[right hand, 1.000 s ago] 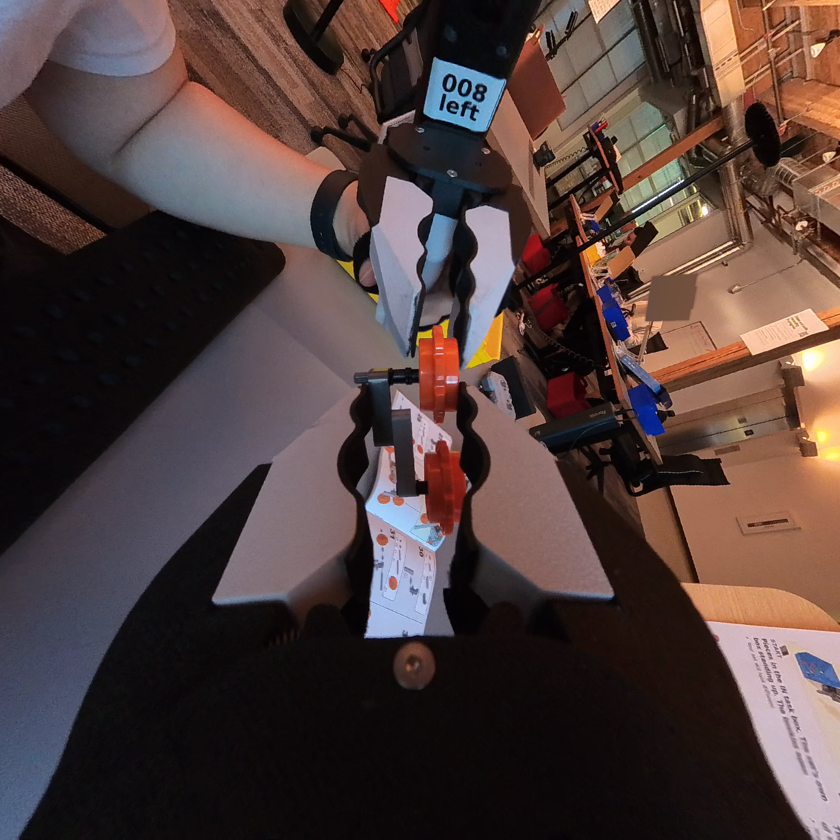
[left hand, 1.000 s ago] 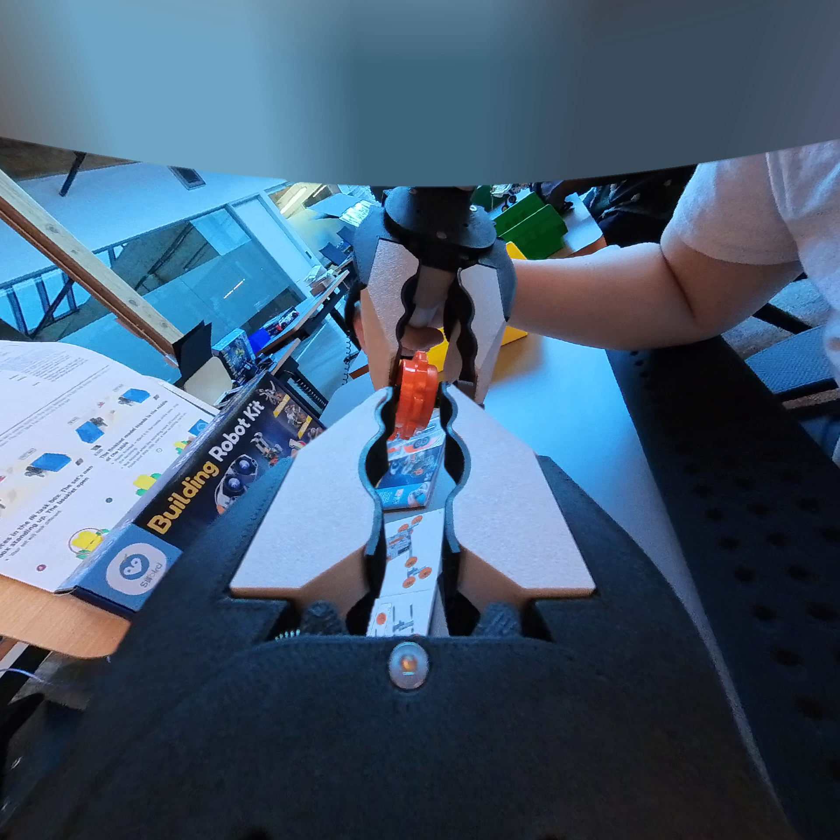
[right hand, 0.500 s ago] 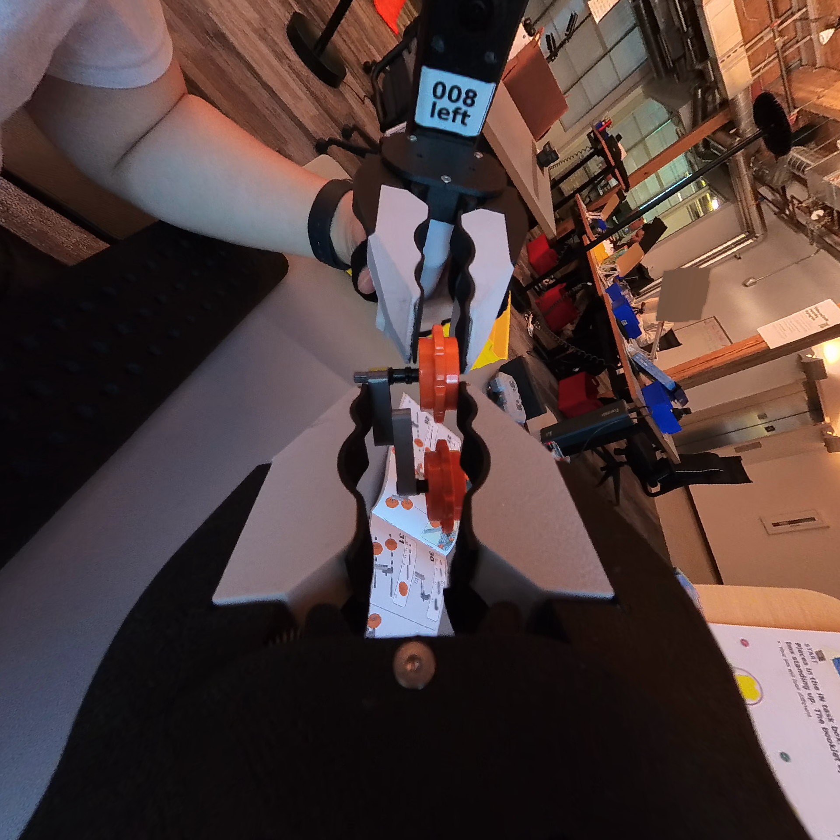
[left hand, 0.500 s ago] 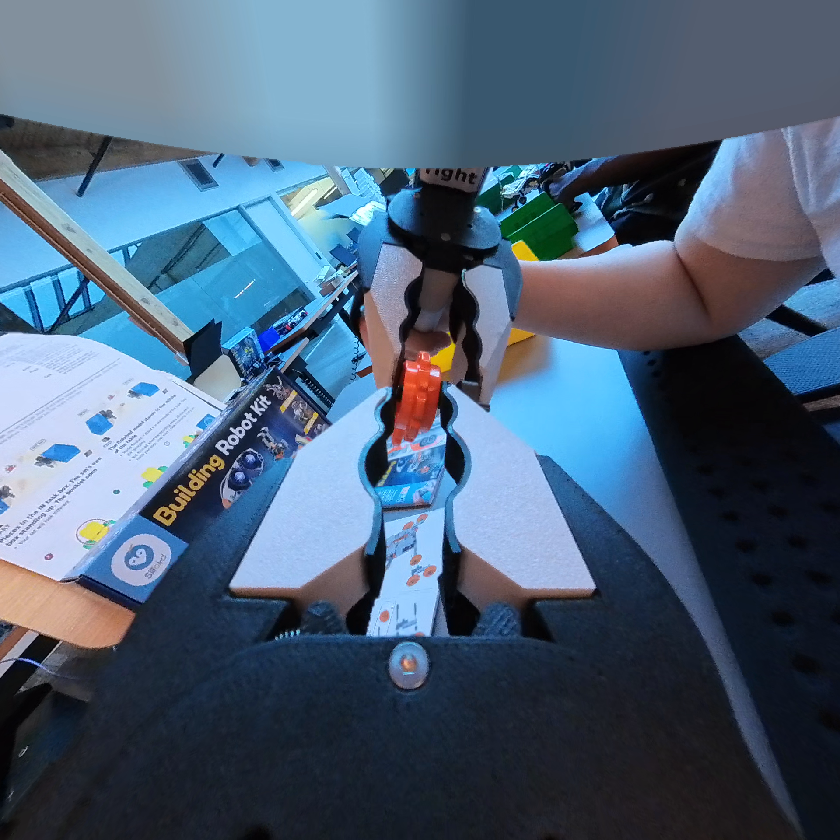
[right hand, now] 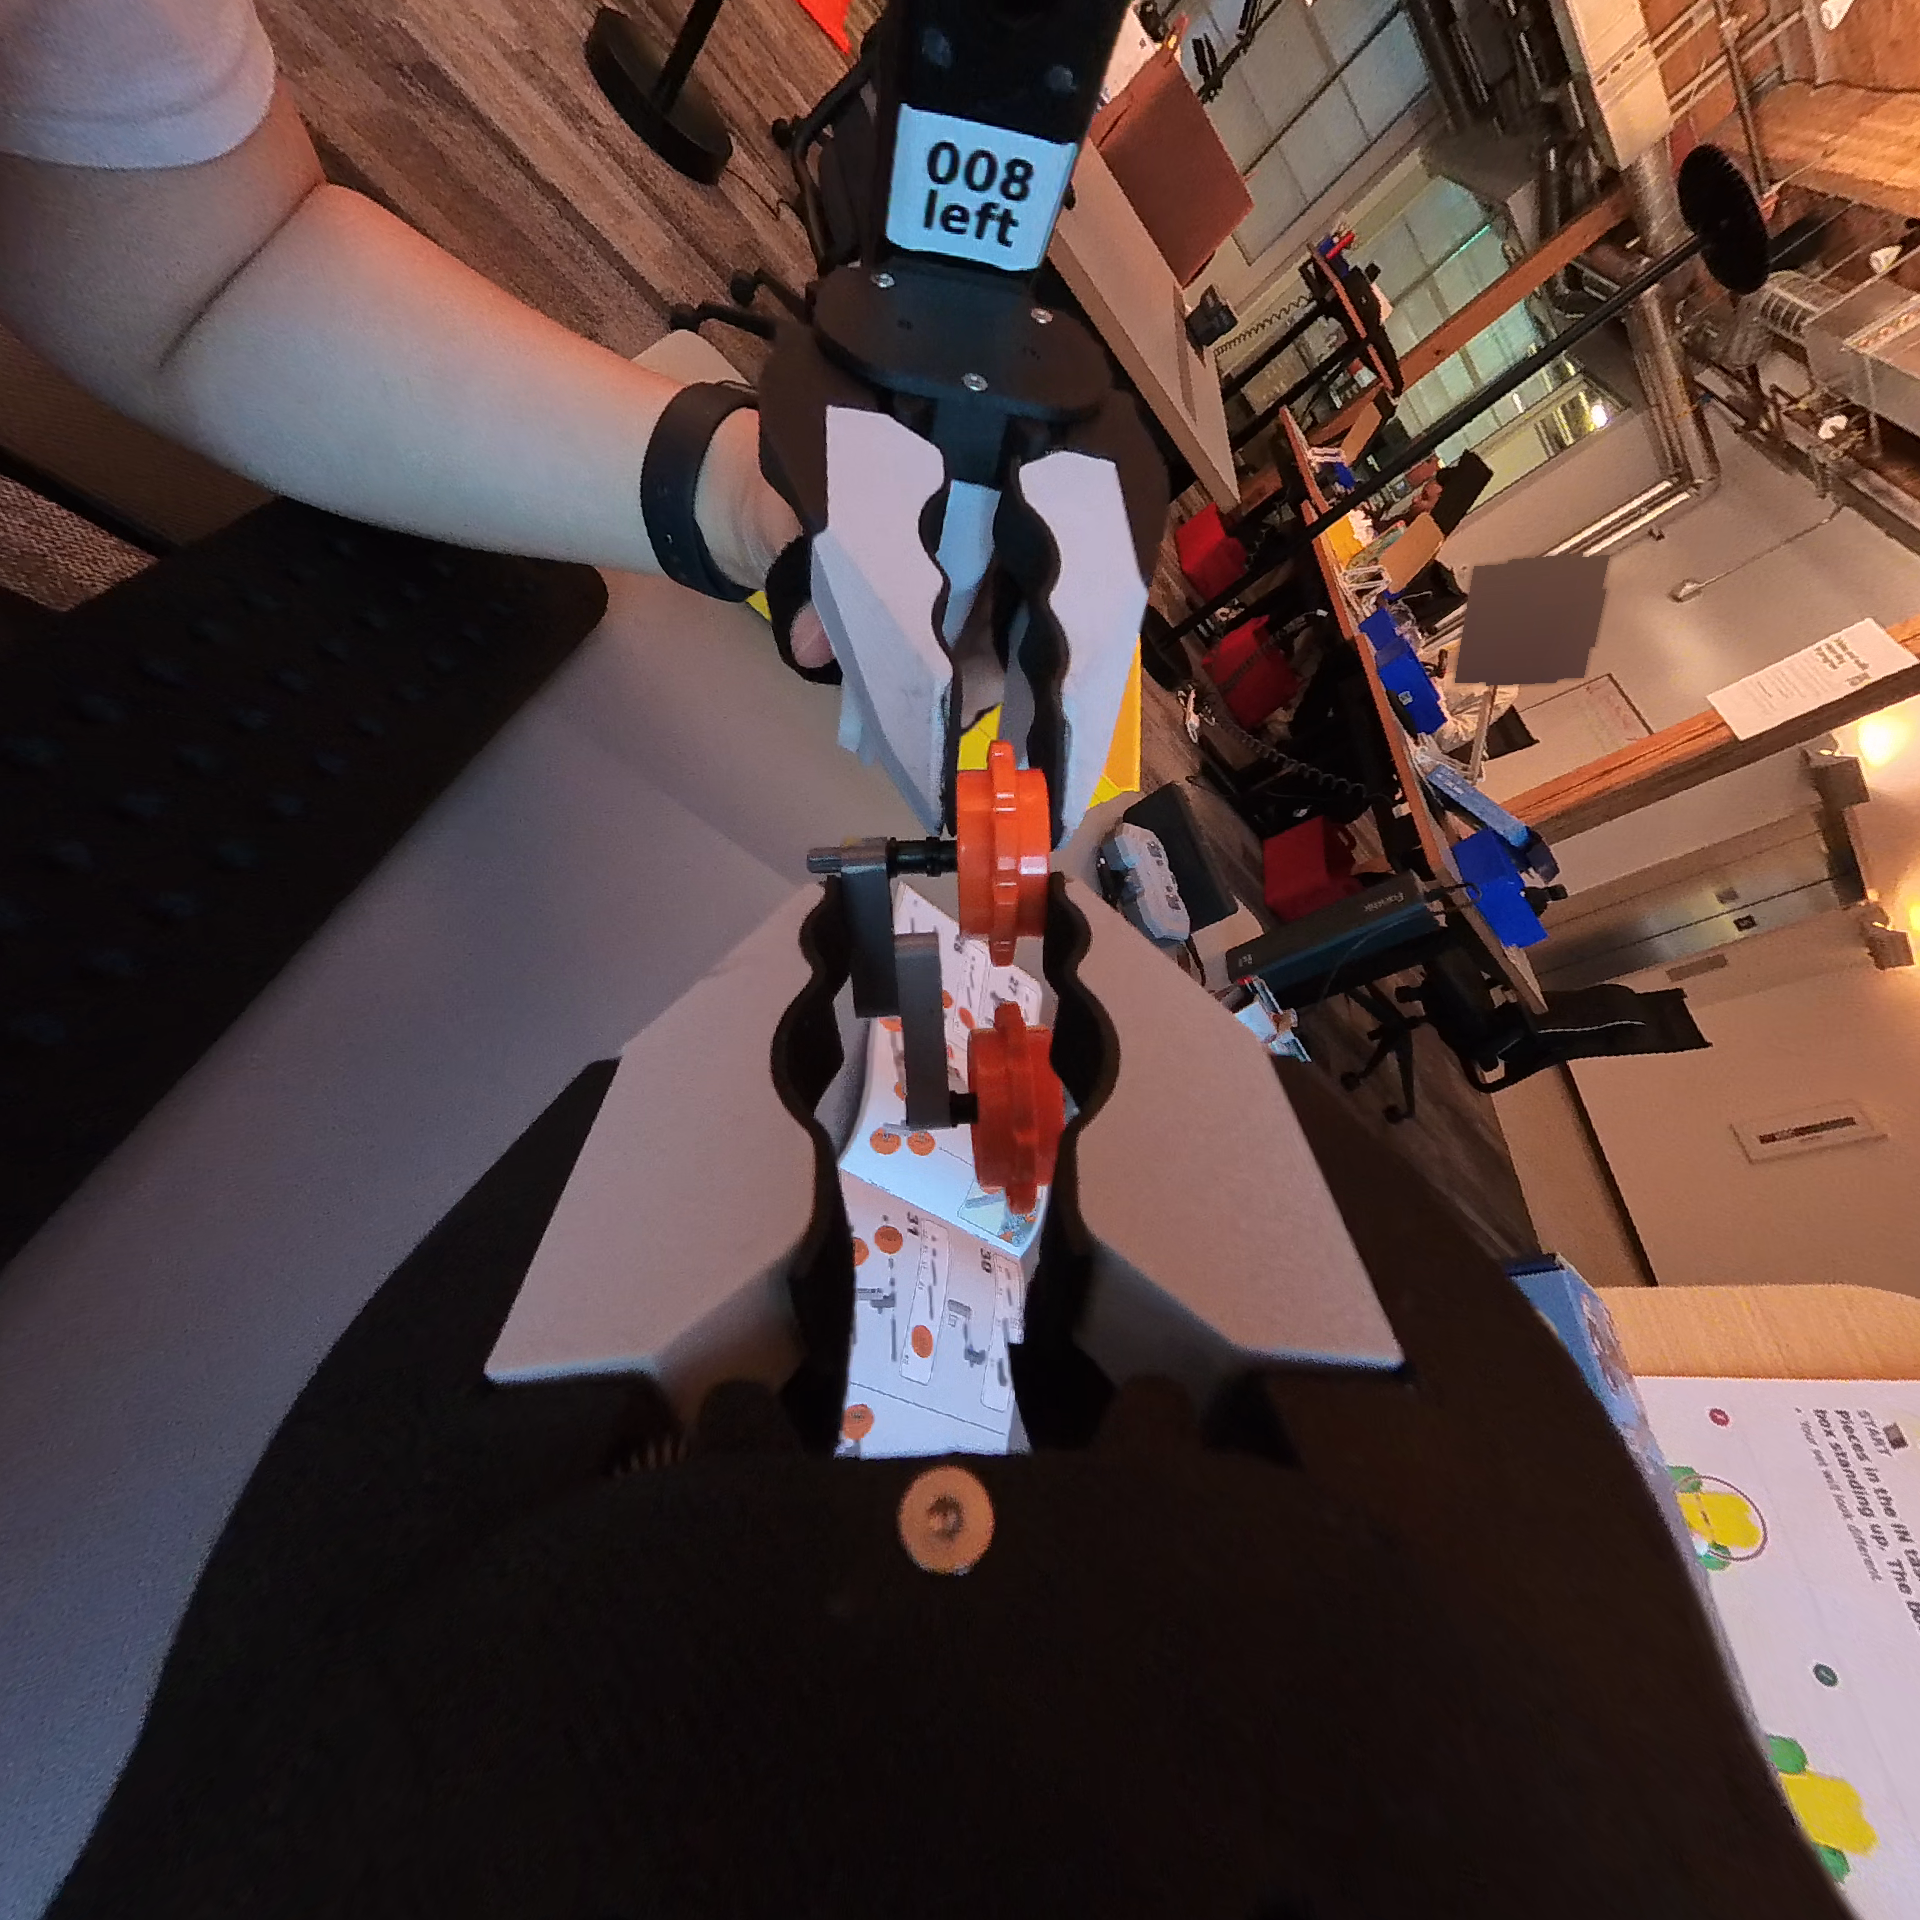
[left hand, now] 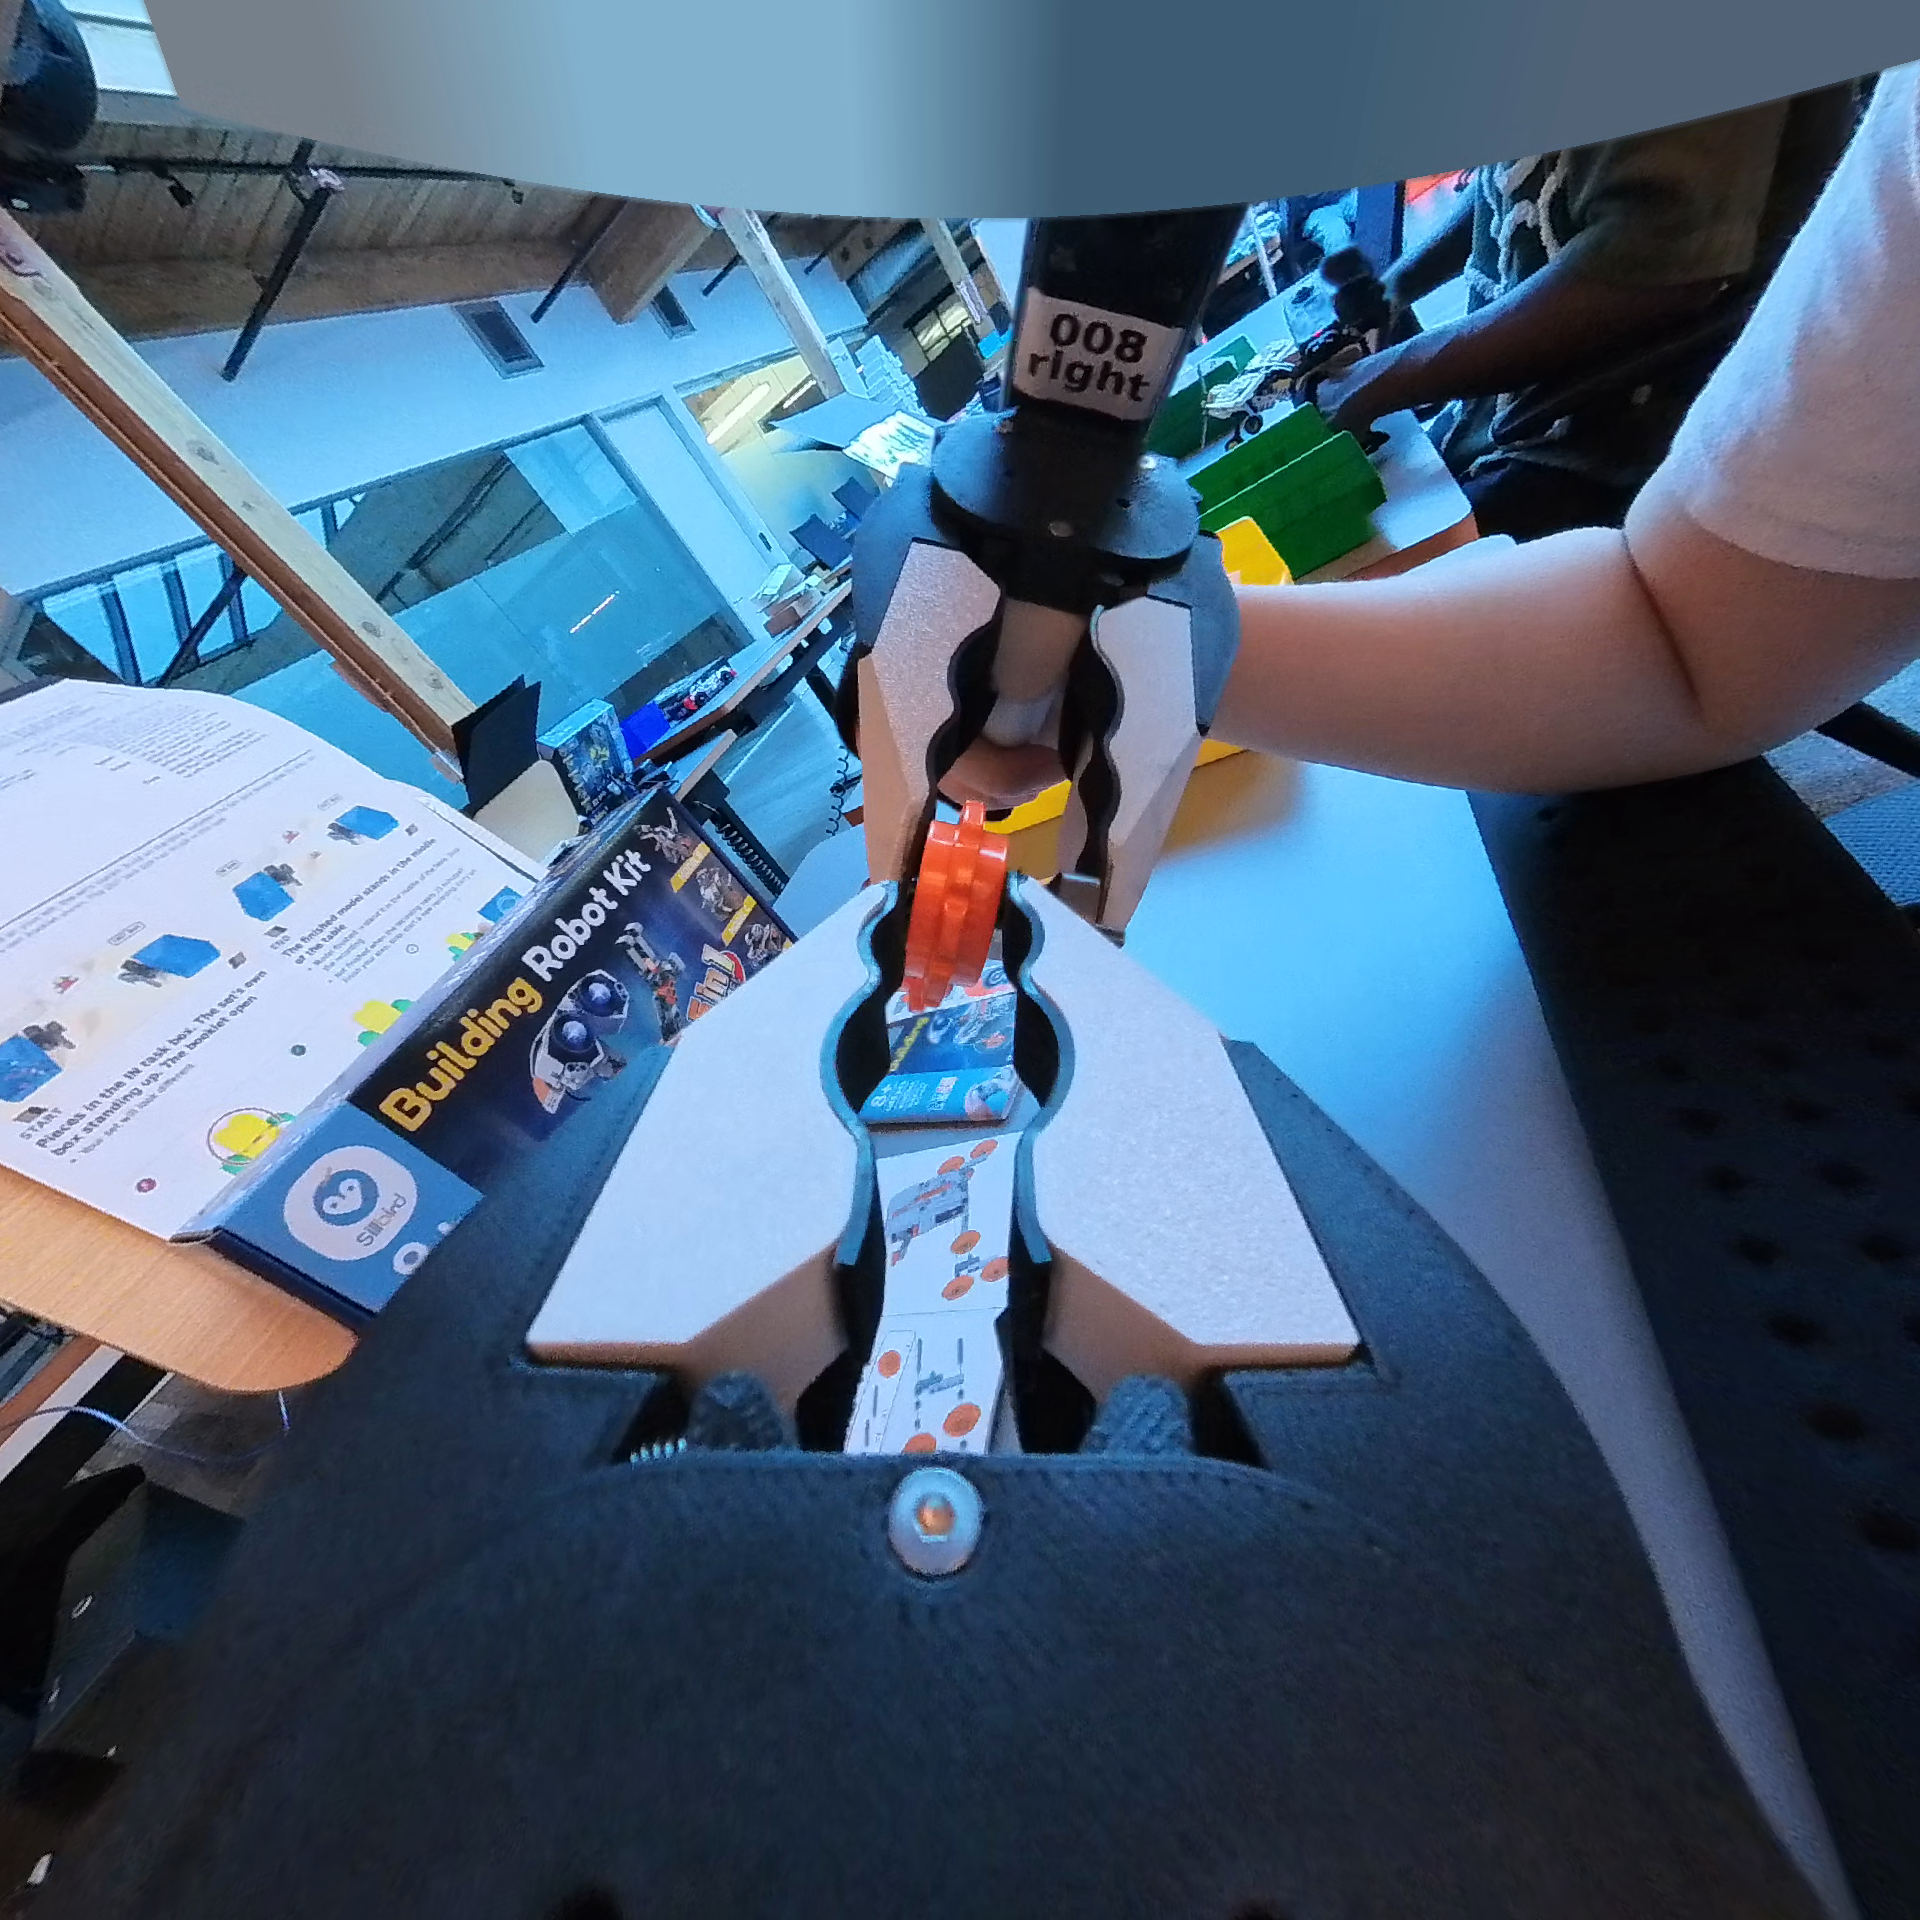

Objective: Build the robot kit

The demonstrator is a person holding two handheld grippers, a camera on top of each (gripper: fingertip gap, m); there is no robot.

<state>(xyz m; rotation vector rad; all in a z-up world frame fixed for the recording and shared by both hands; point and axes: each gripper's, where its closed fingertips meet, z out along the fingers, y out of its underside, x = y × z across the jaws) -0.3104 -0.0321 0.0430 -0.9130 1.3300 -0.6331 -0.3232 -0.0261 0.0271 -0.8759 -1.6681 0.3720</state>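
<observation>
The gear assembly (right hand: 935, 987) hangs in the air directly above the instruction booklet (right hand: 935, 1320), which lies on the tabletop (left hand: 1351, 987). It is made of a grey link (right hand: 920, 1029), a thin black axle (right hand: 914, 858) and two toothed wheels.

The right tongs (right hand: 940, 925) are closed to a narrow gap around it. The lower orange gear (right hand: 1016, 1101) presses against one finger. Contact on the link side is hard to make out.

The left tongs (left hand: 940, 914) reach in from the opposite side of the booklet. Their tips are nipped onto the upper orange gear (left hand: 956, 894), almost closed.

The assembly looks like light, rigid moulded plastic that is smooth and a little slippery. The gears probably turn on their axles, so a pinch on a wheel's rim could let the rest swing. The press-fit joints may pull apart under a sideways tug. The flat faces of the grey link look like the steadiest place to hold. A gear is best gripped across its two faces.

A blue kit box (left hand: 540, 1049) lies left of the booklet in the left wrist view.

Compared with a second ago, both grips are unchanged and the assembly keeps the same pose. The left wrist view has tipped upward, so the handle of the facing tool, hidden before, now shows. The right wrist view shows more of the booklet's lower pages between the fingers.
</observation>
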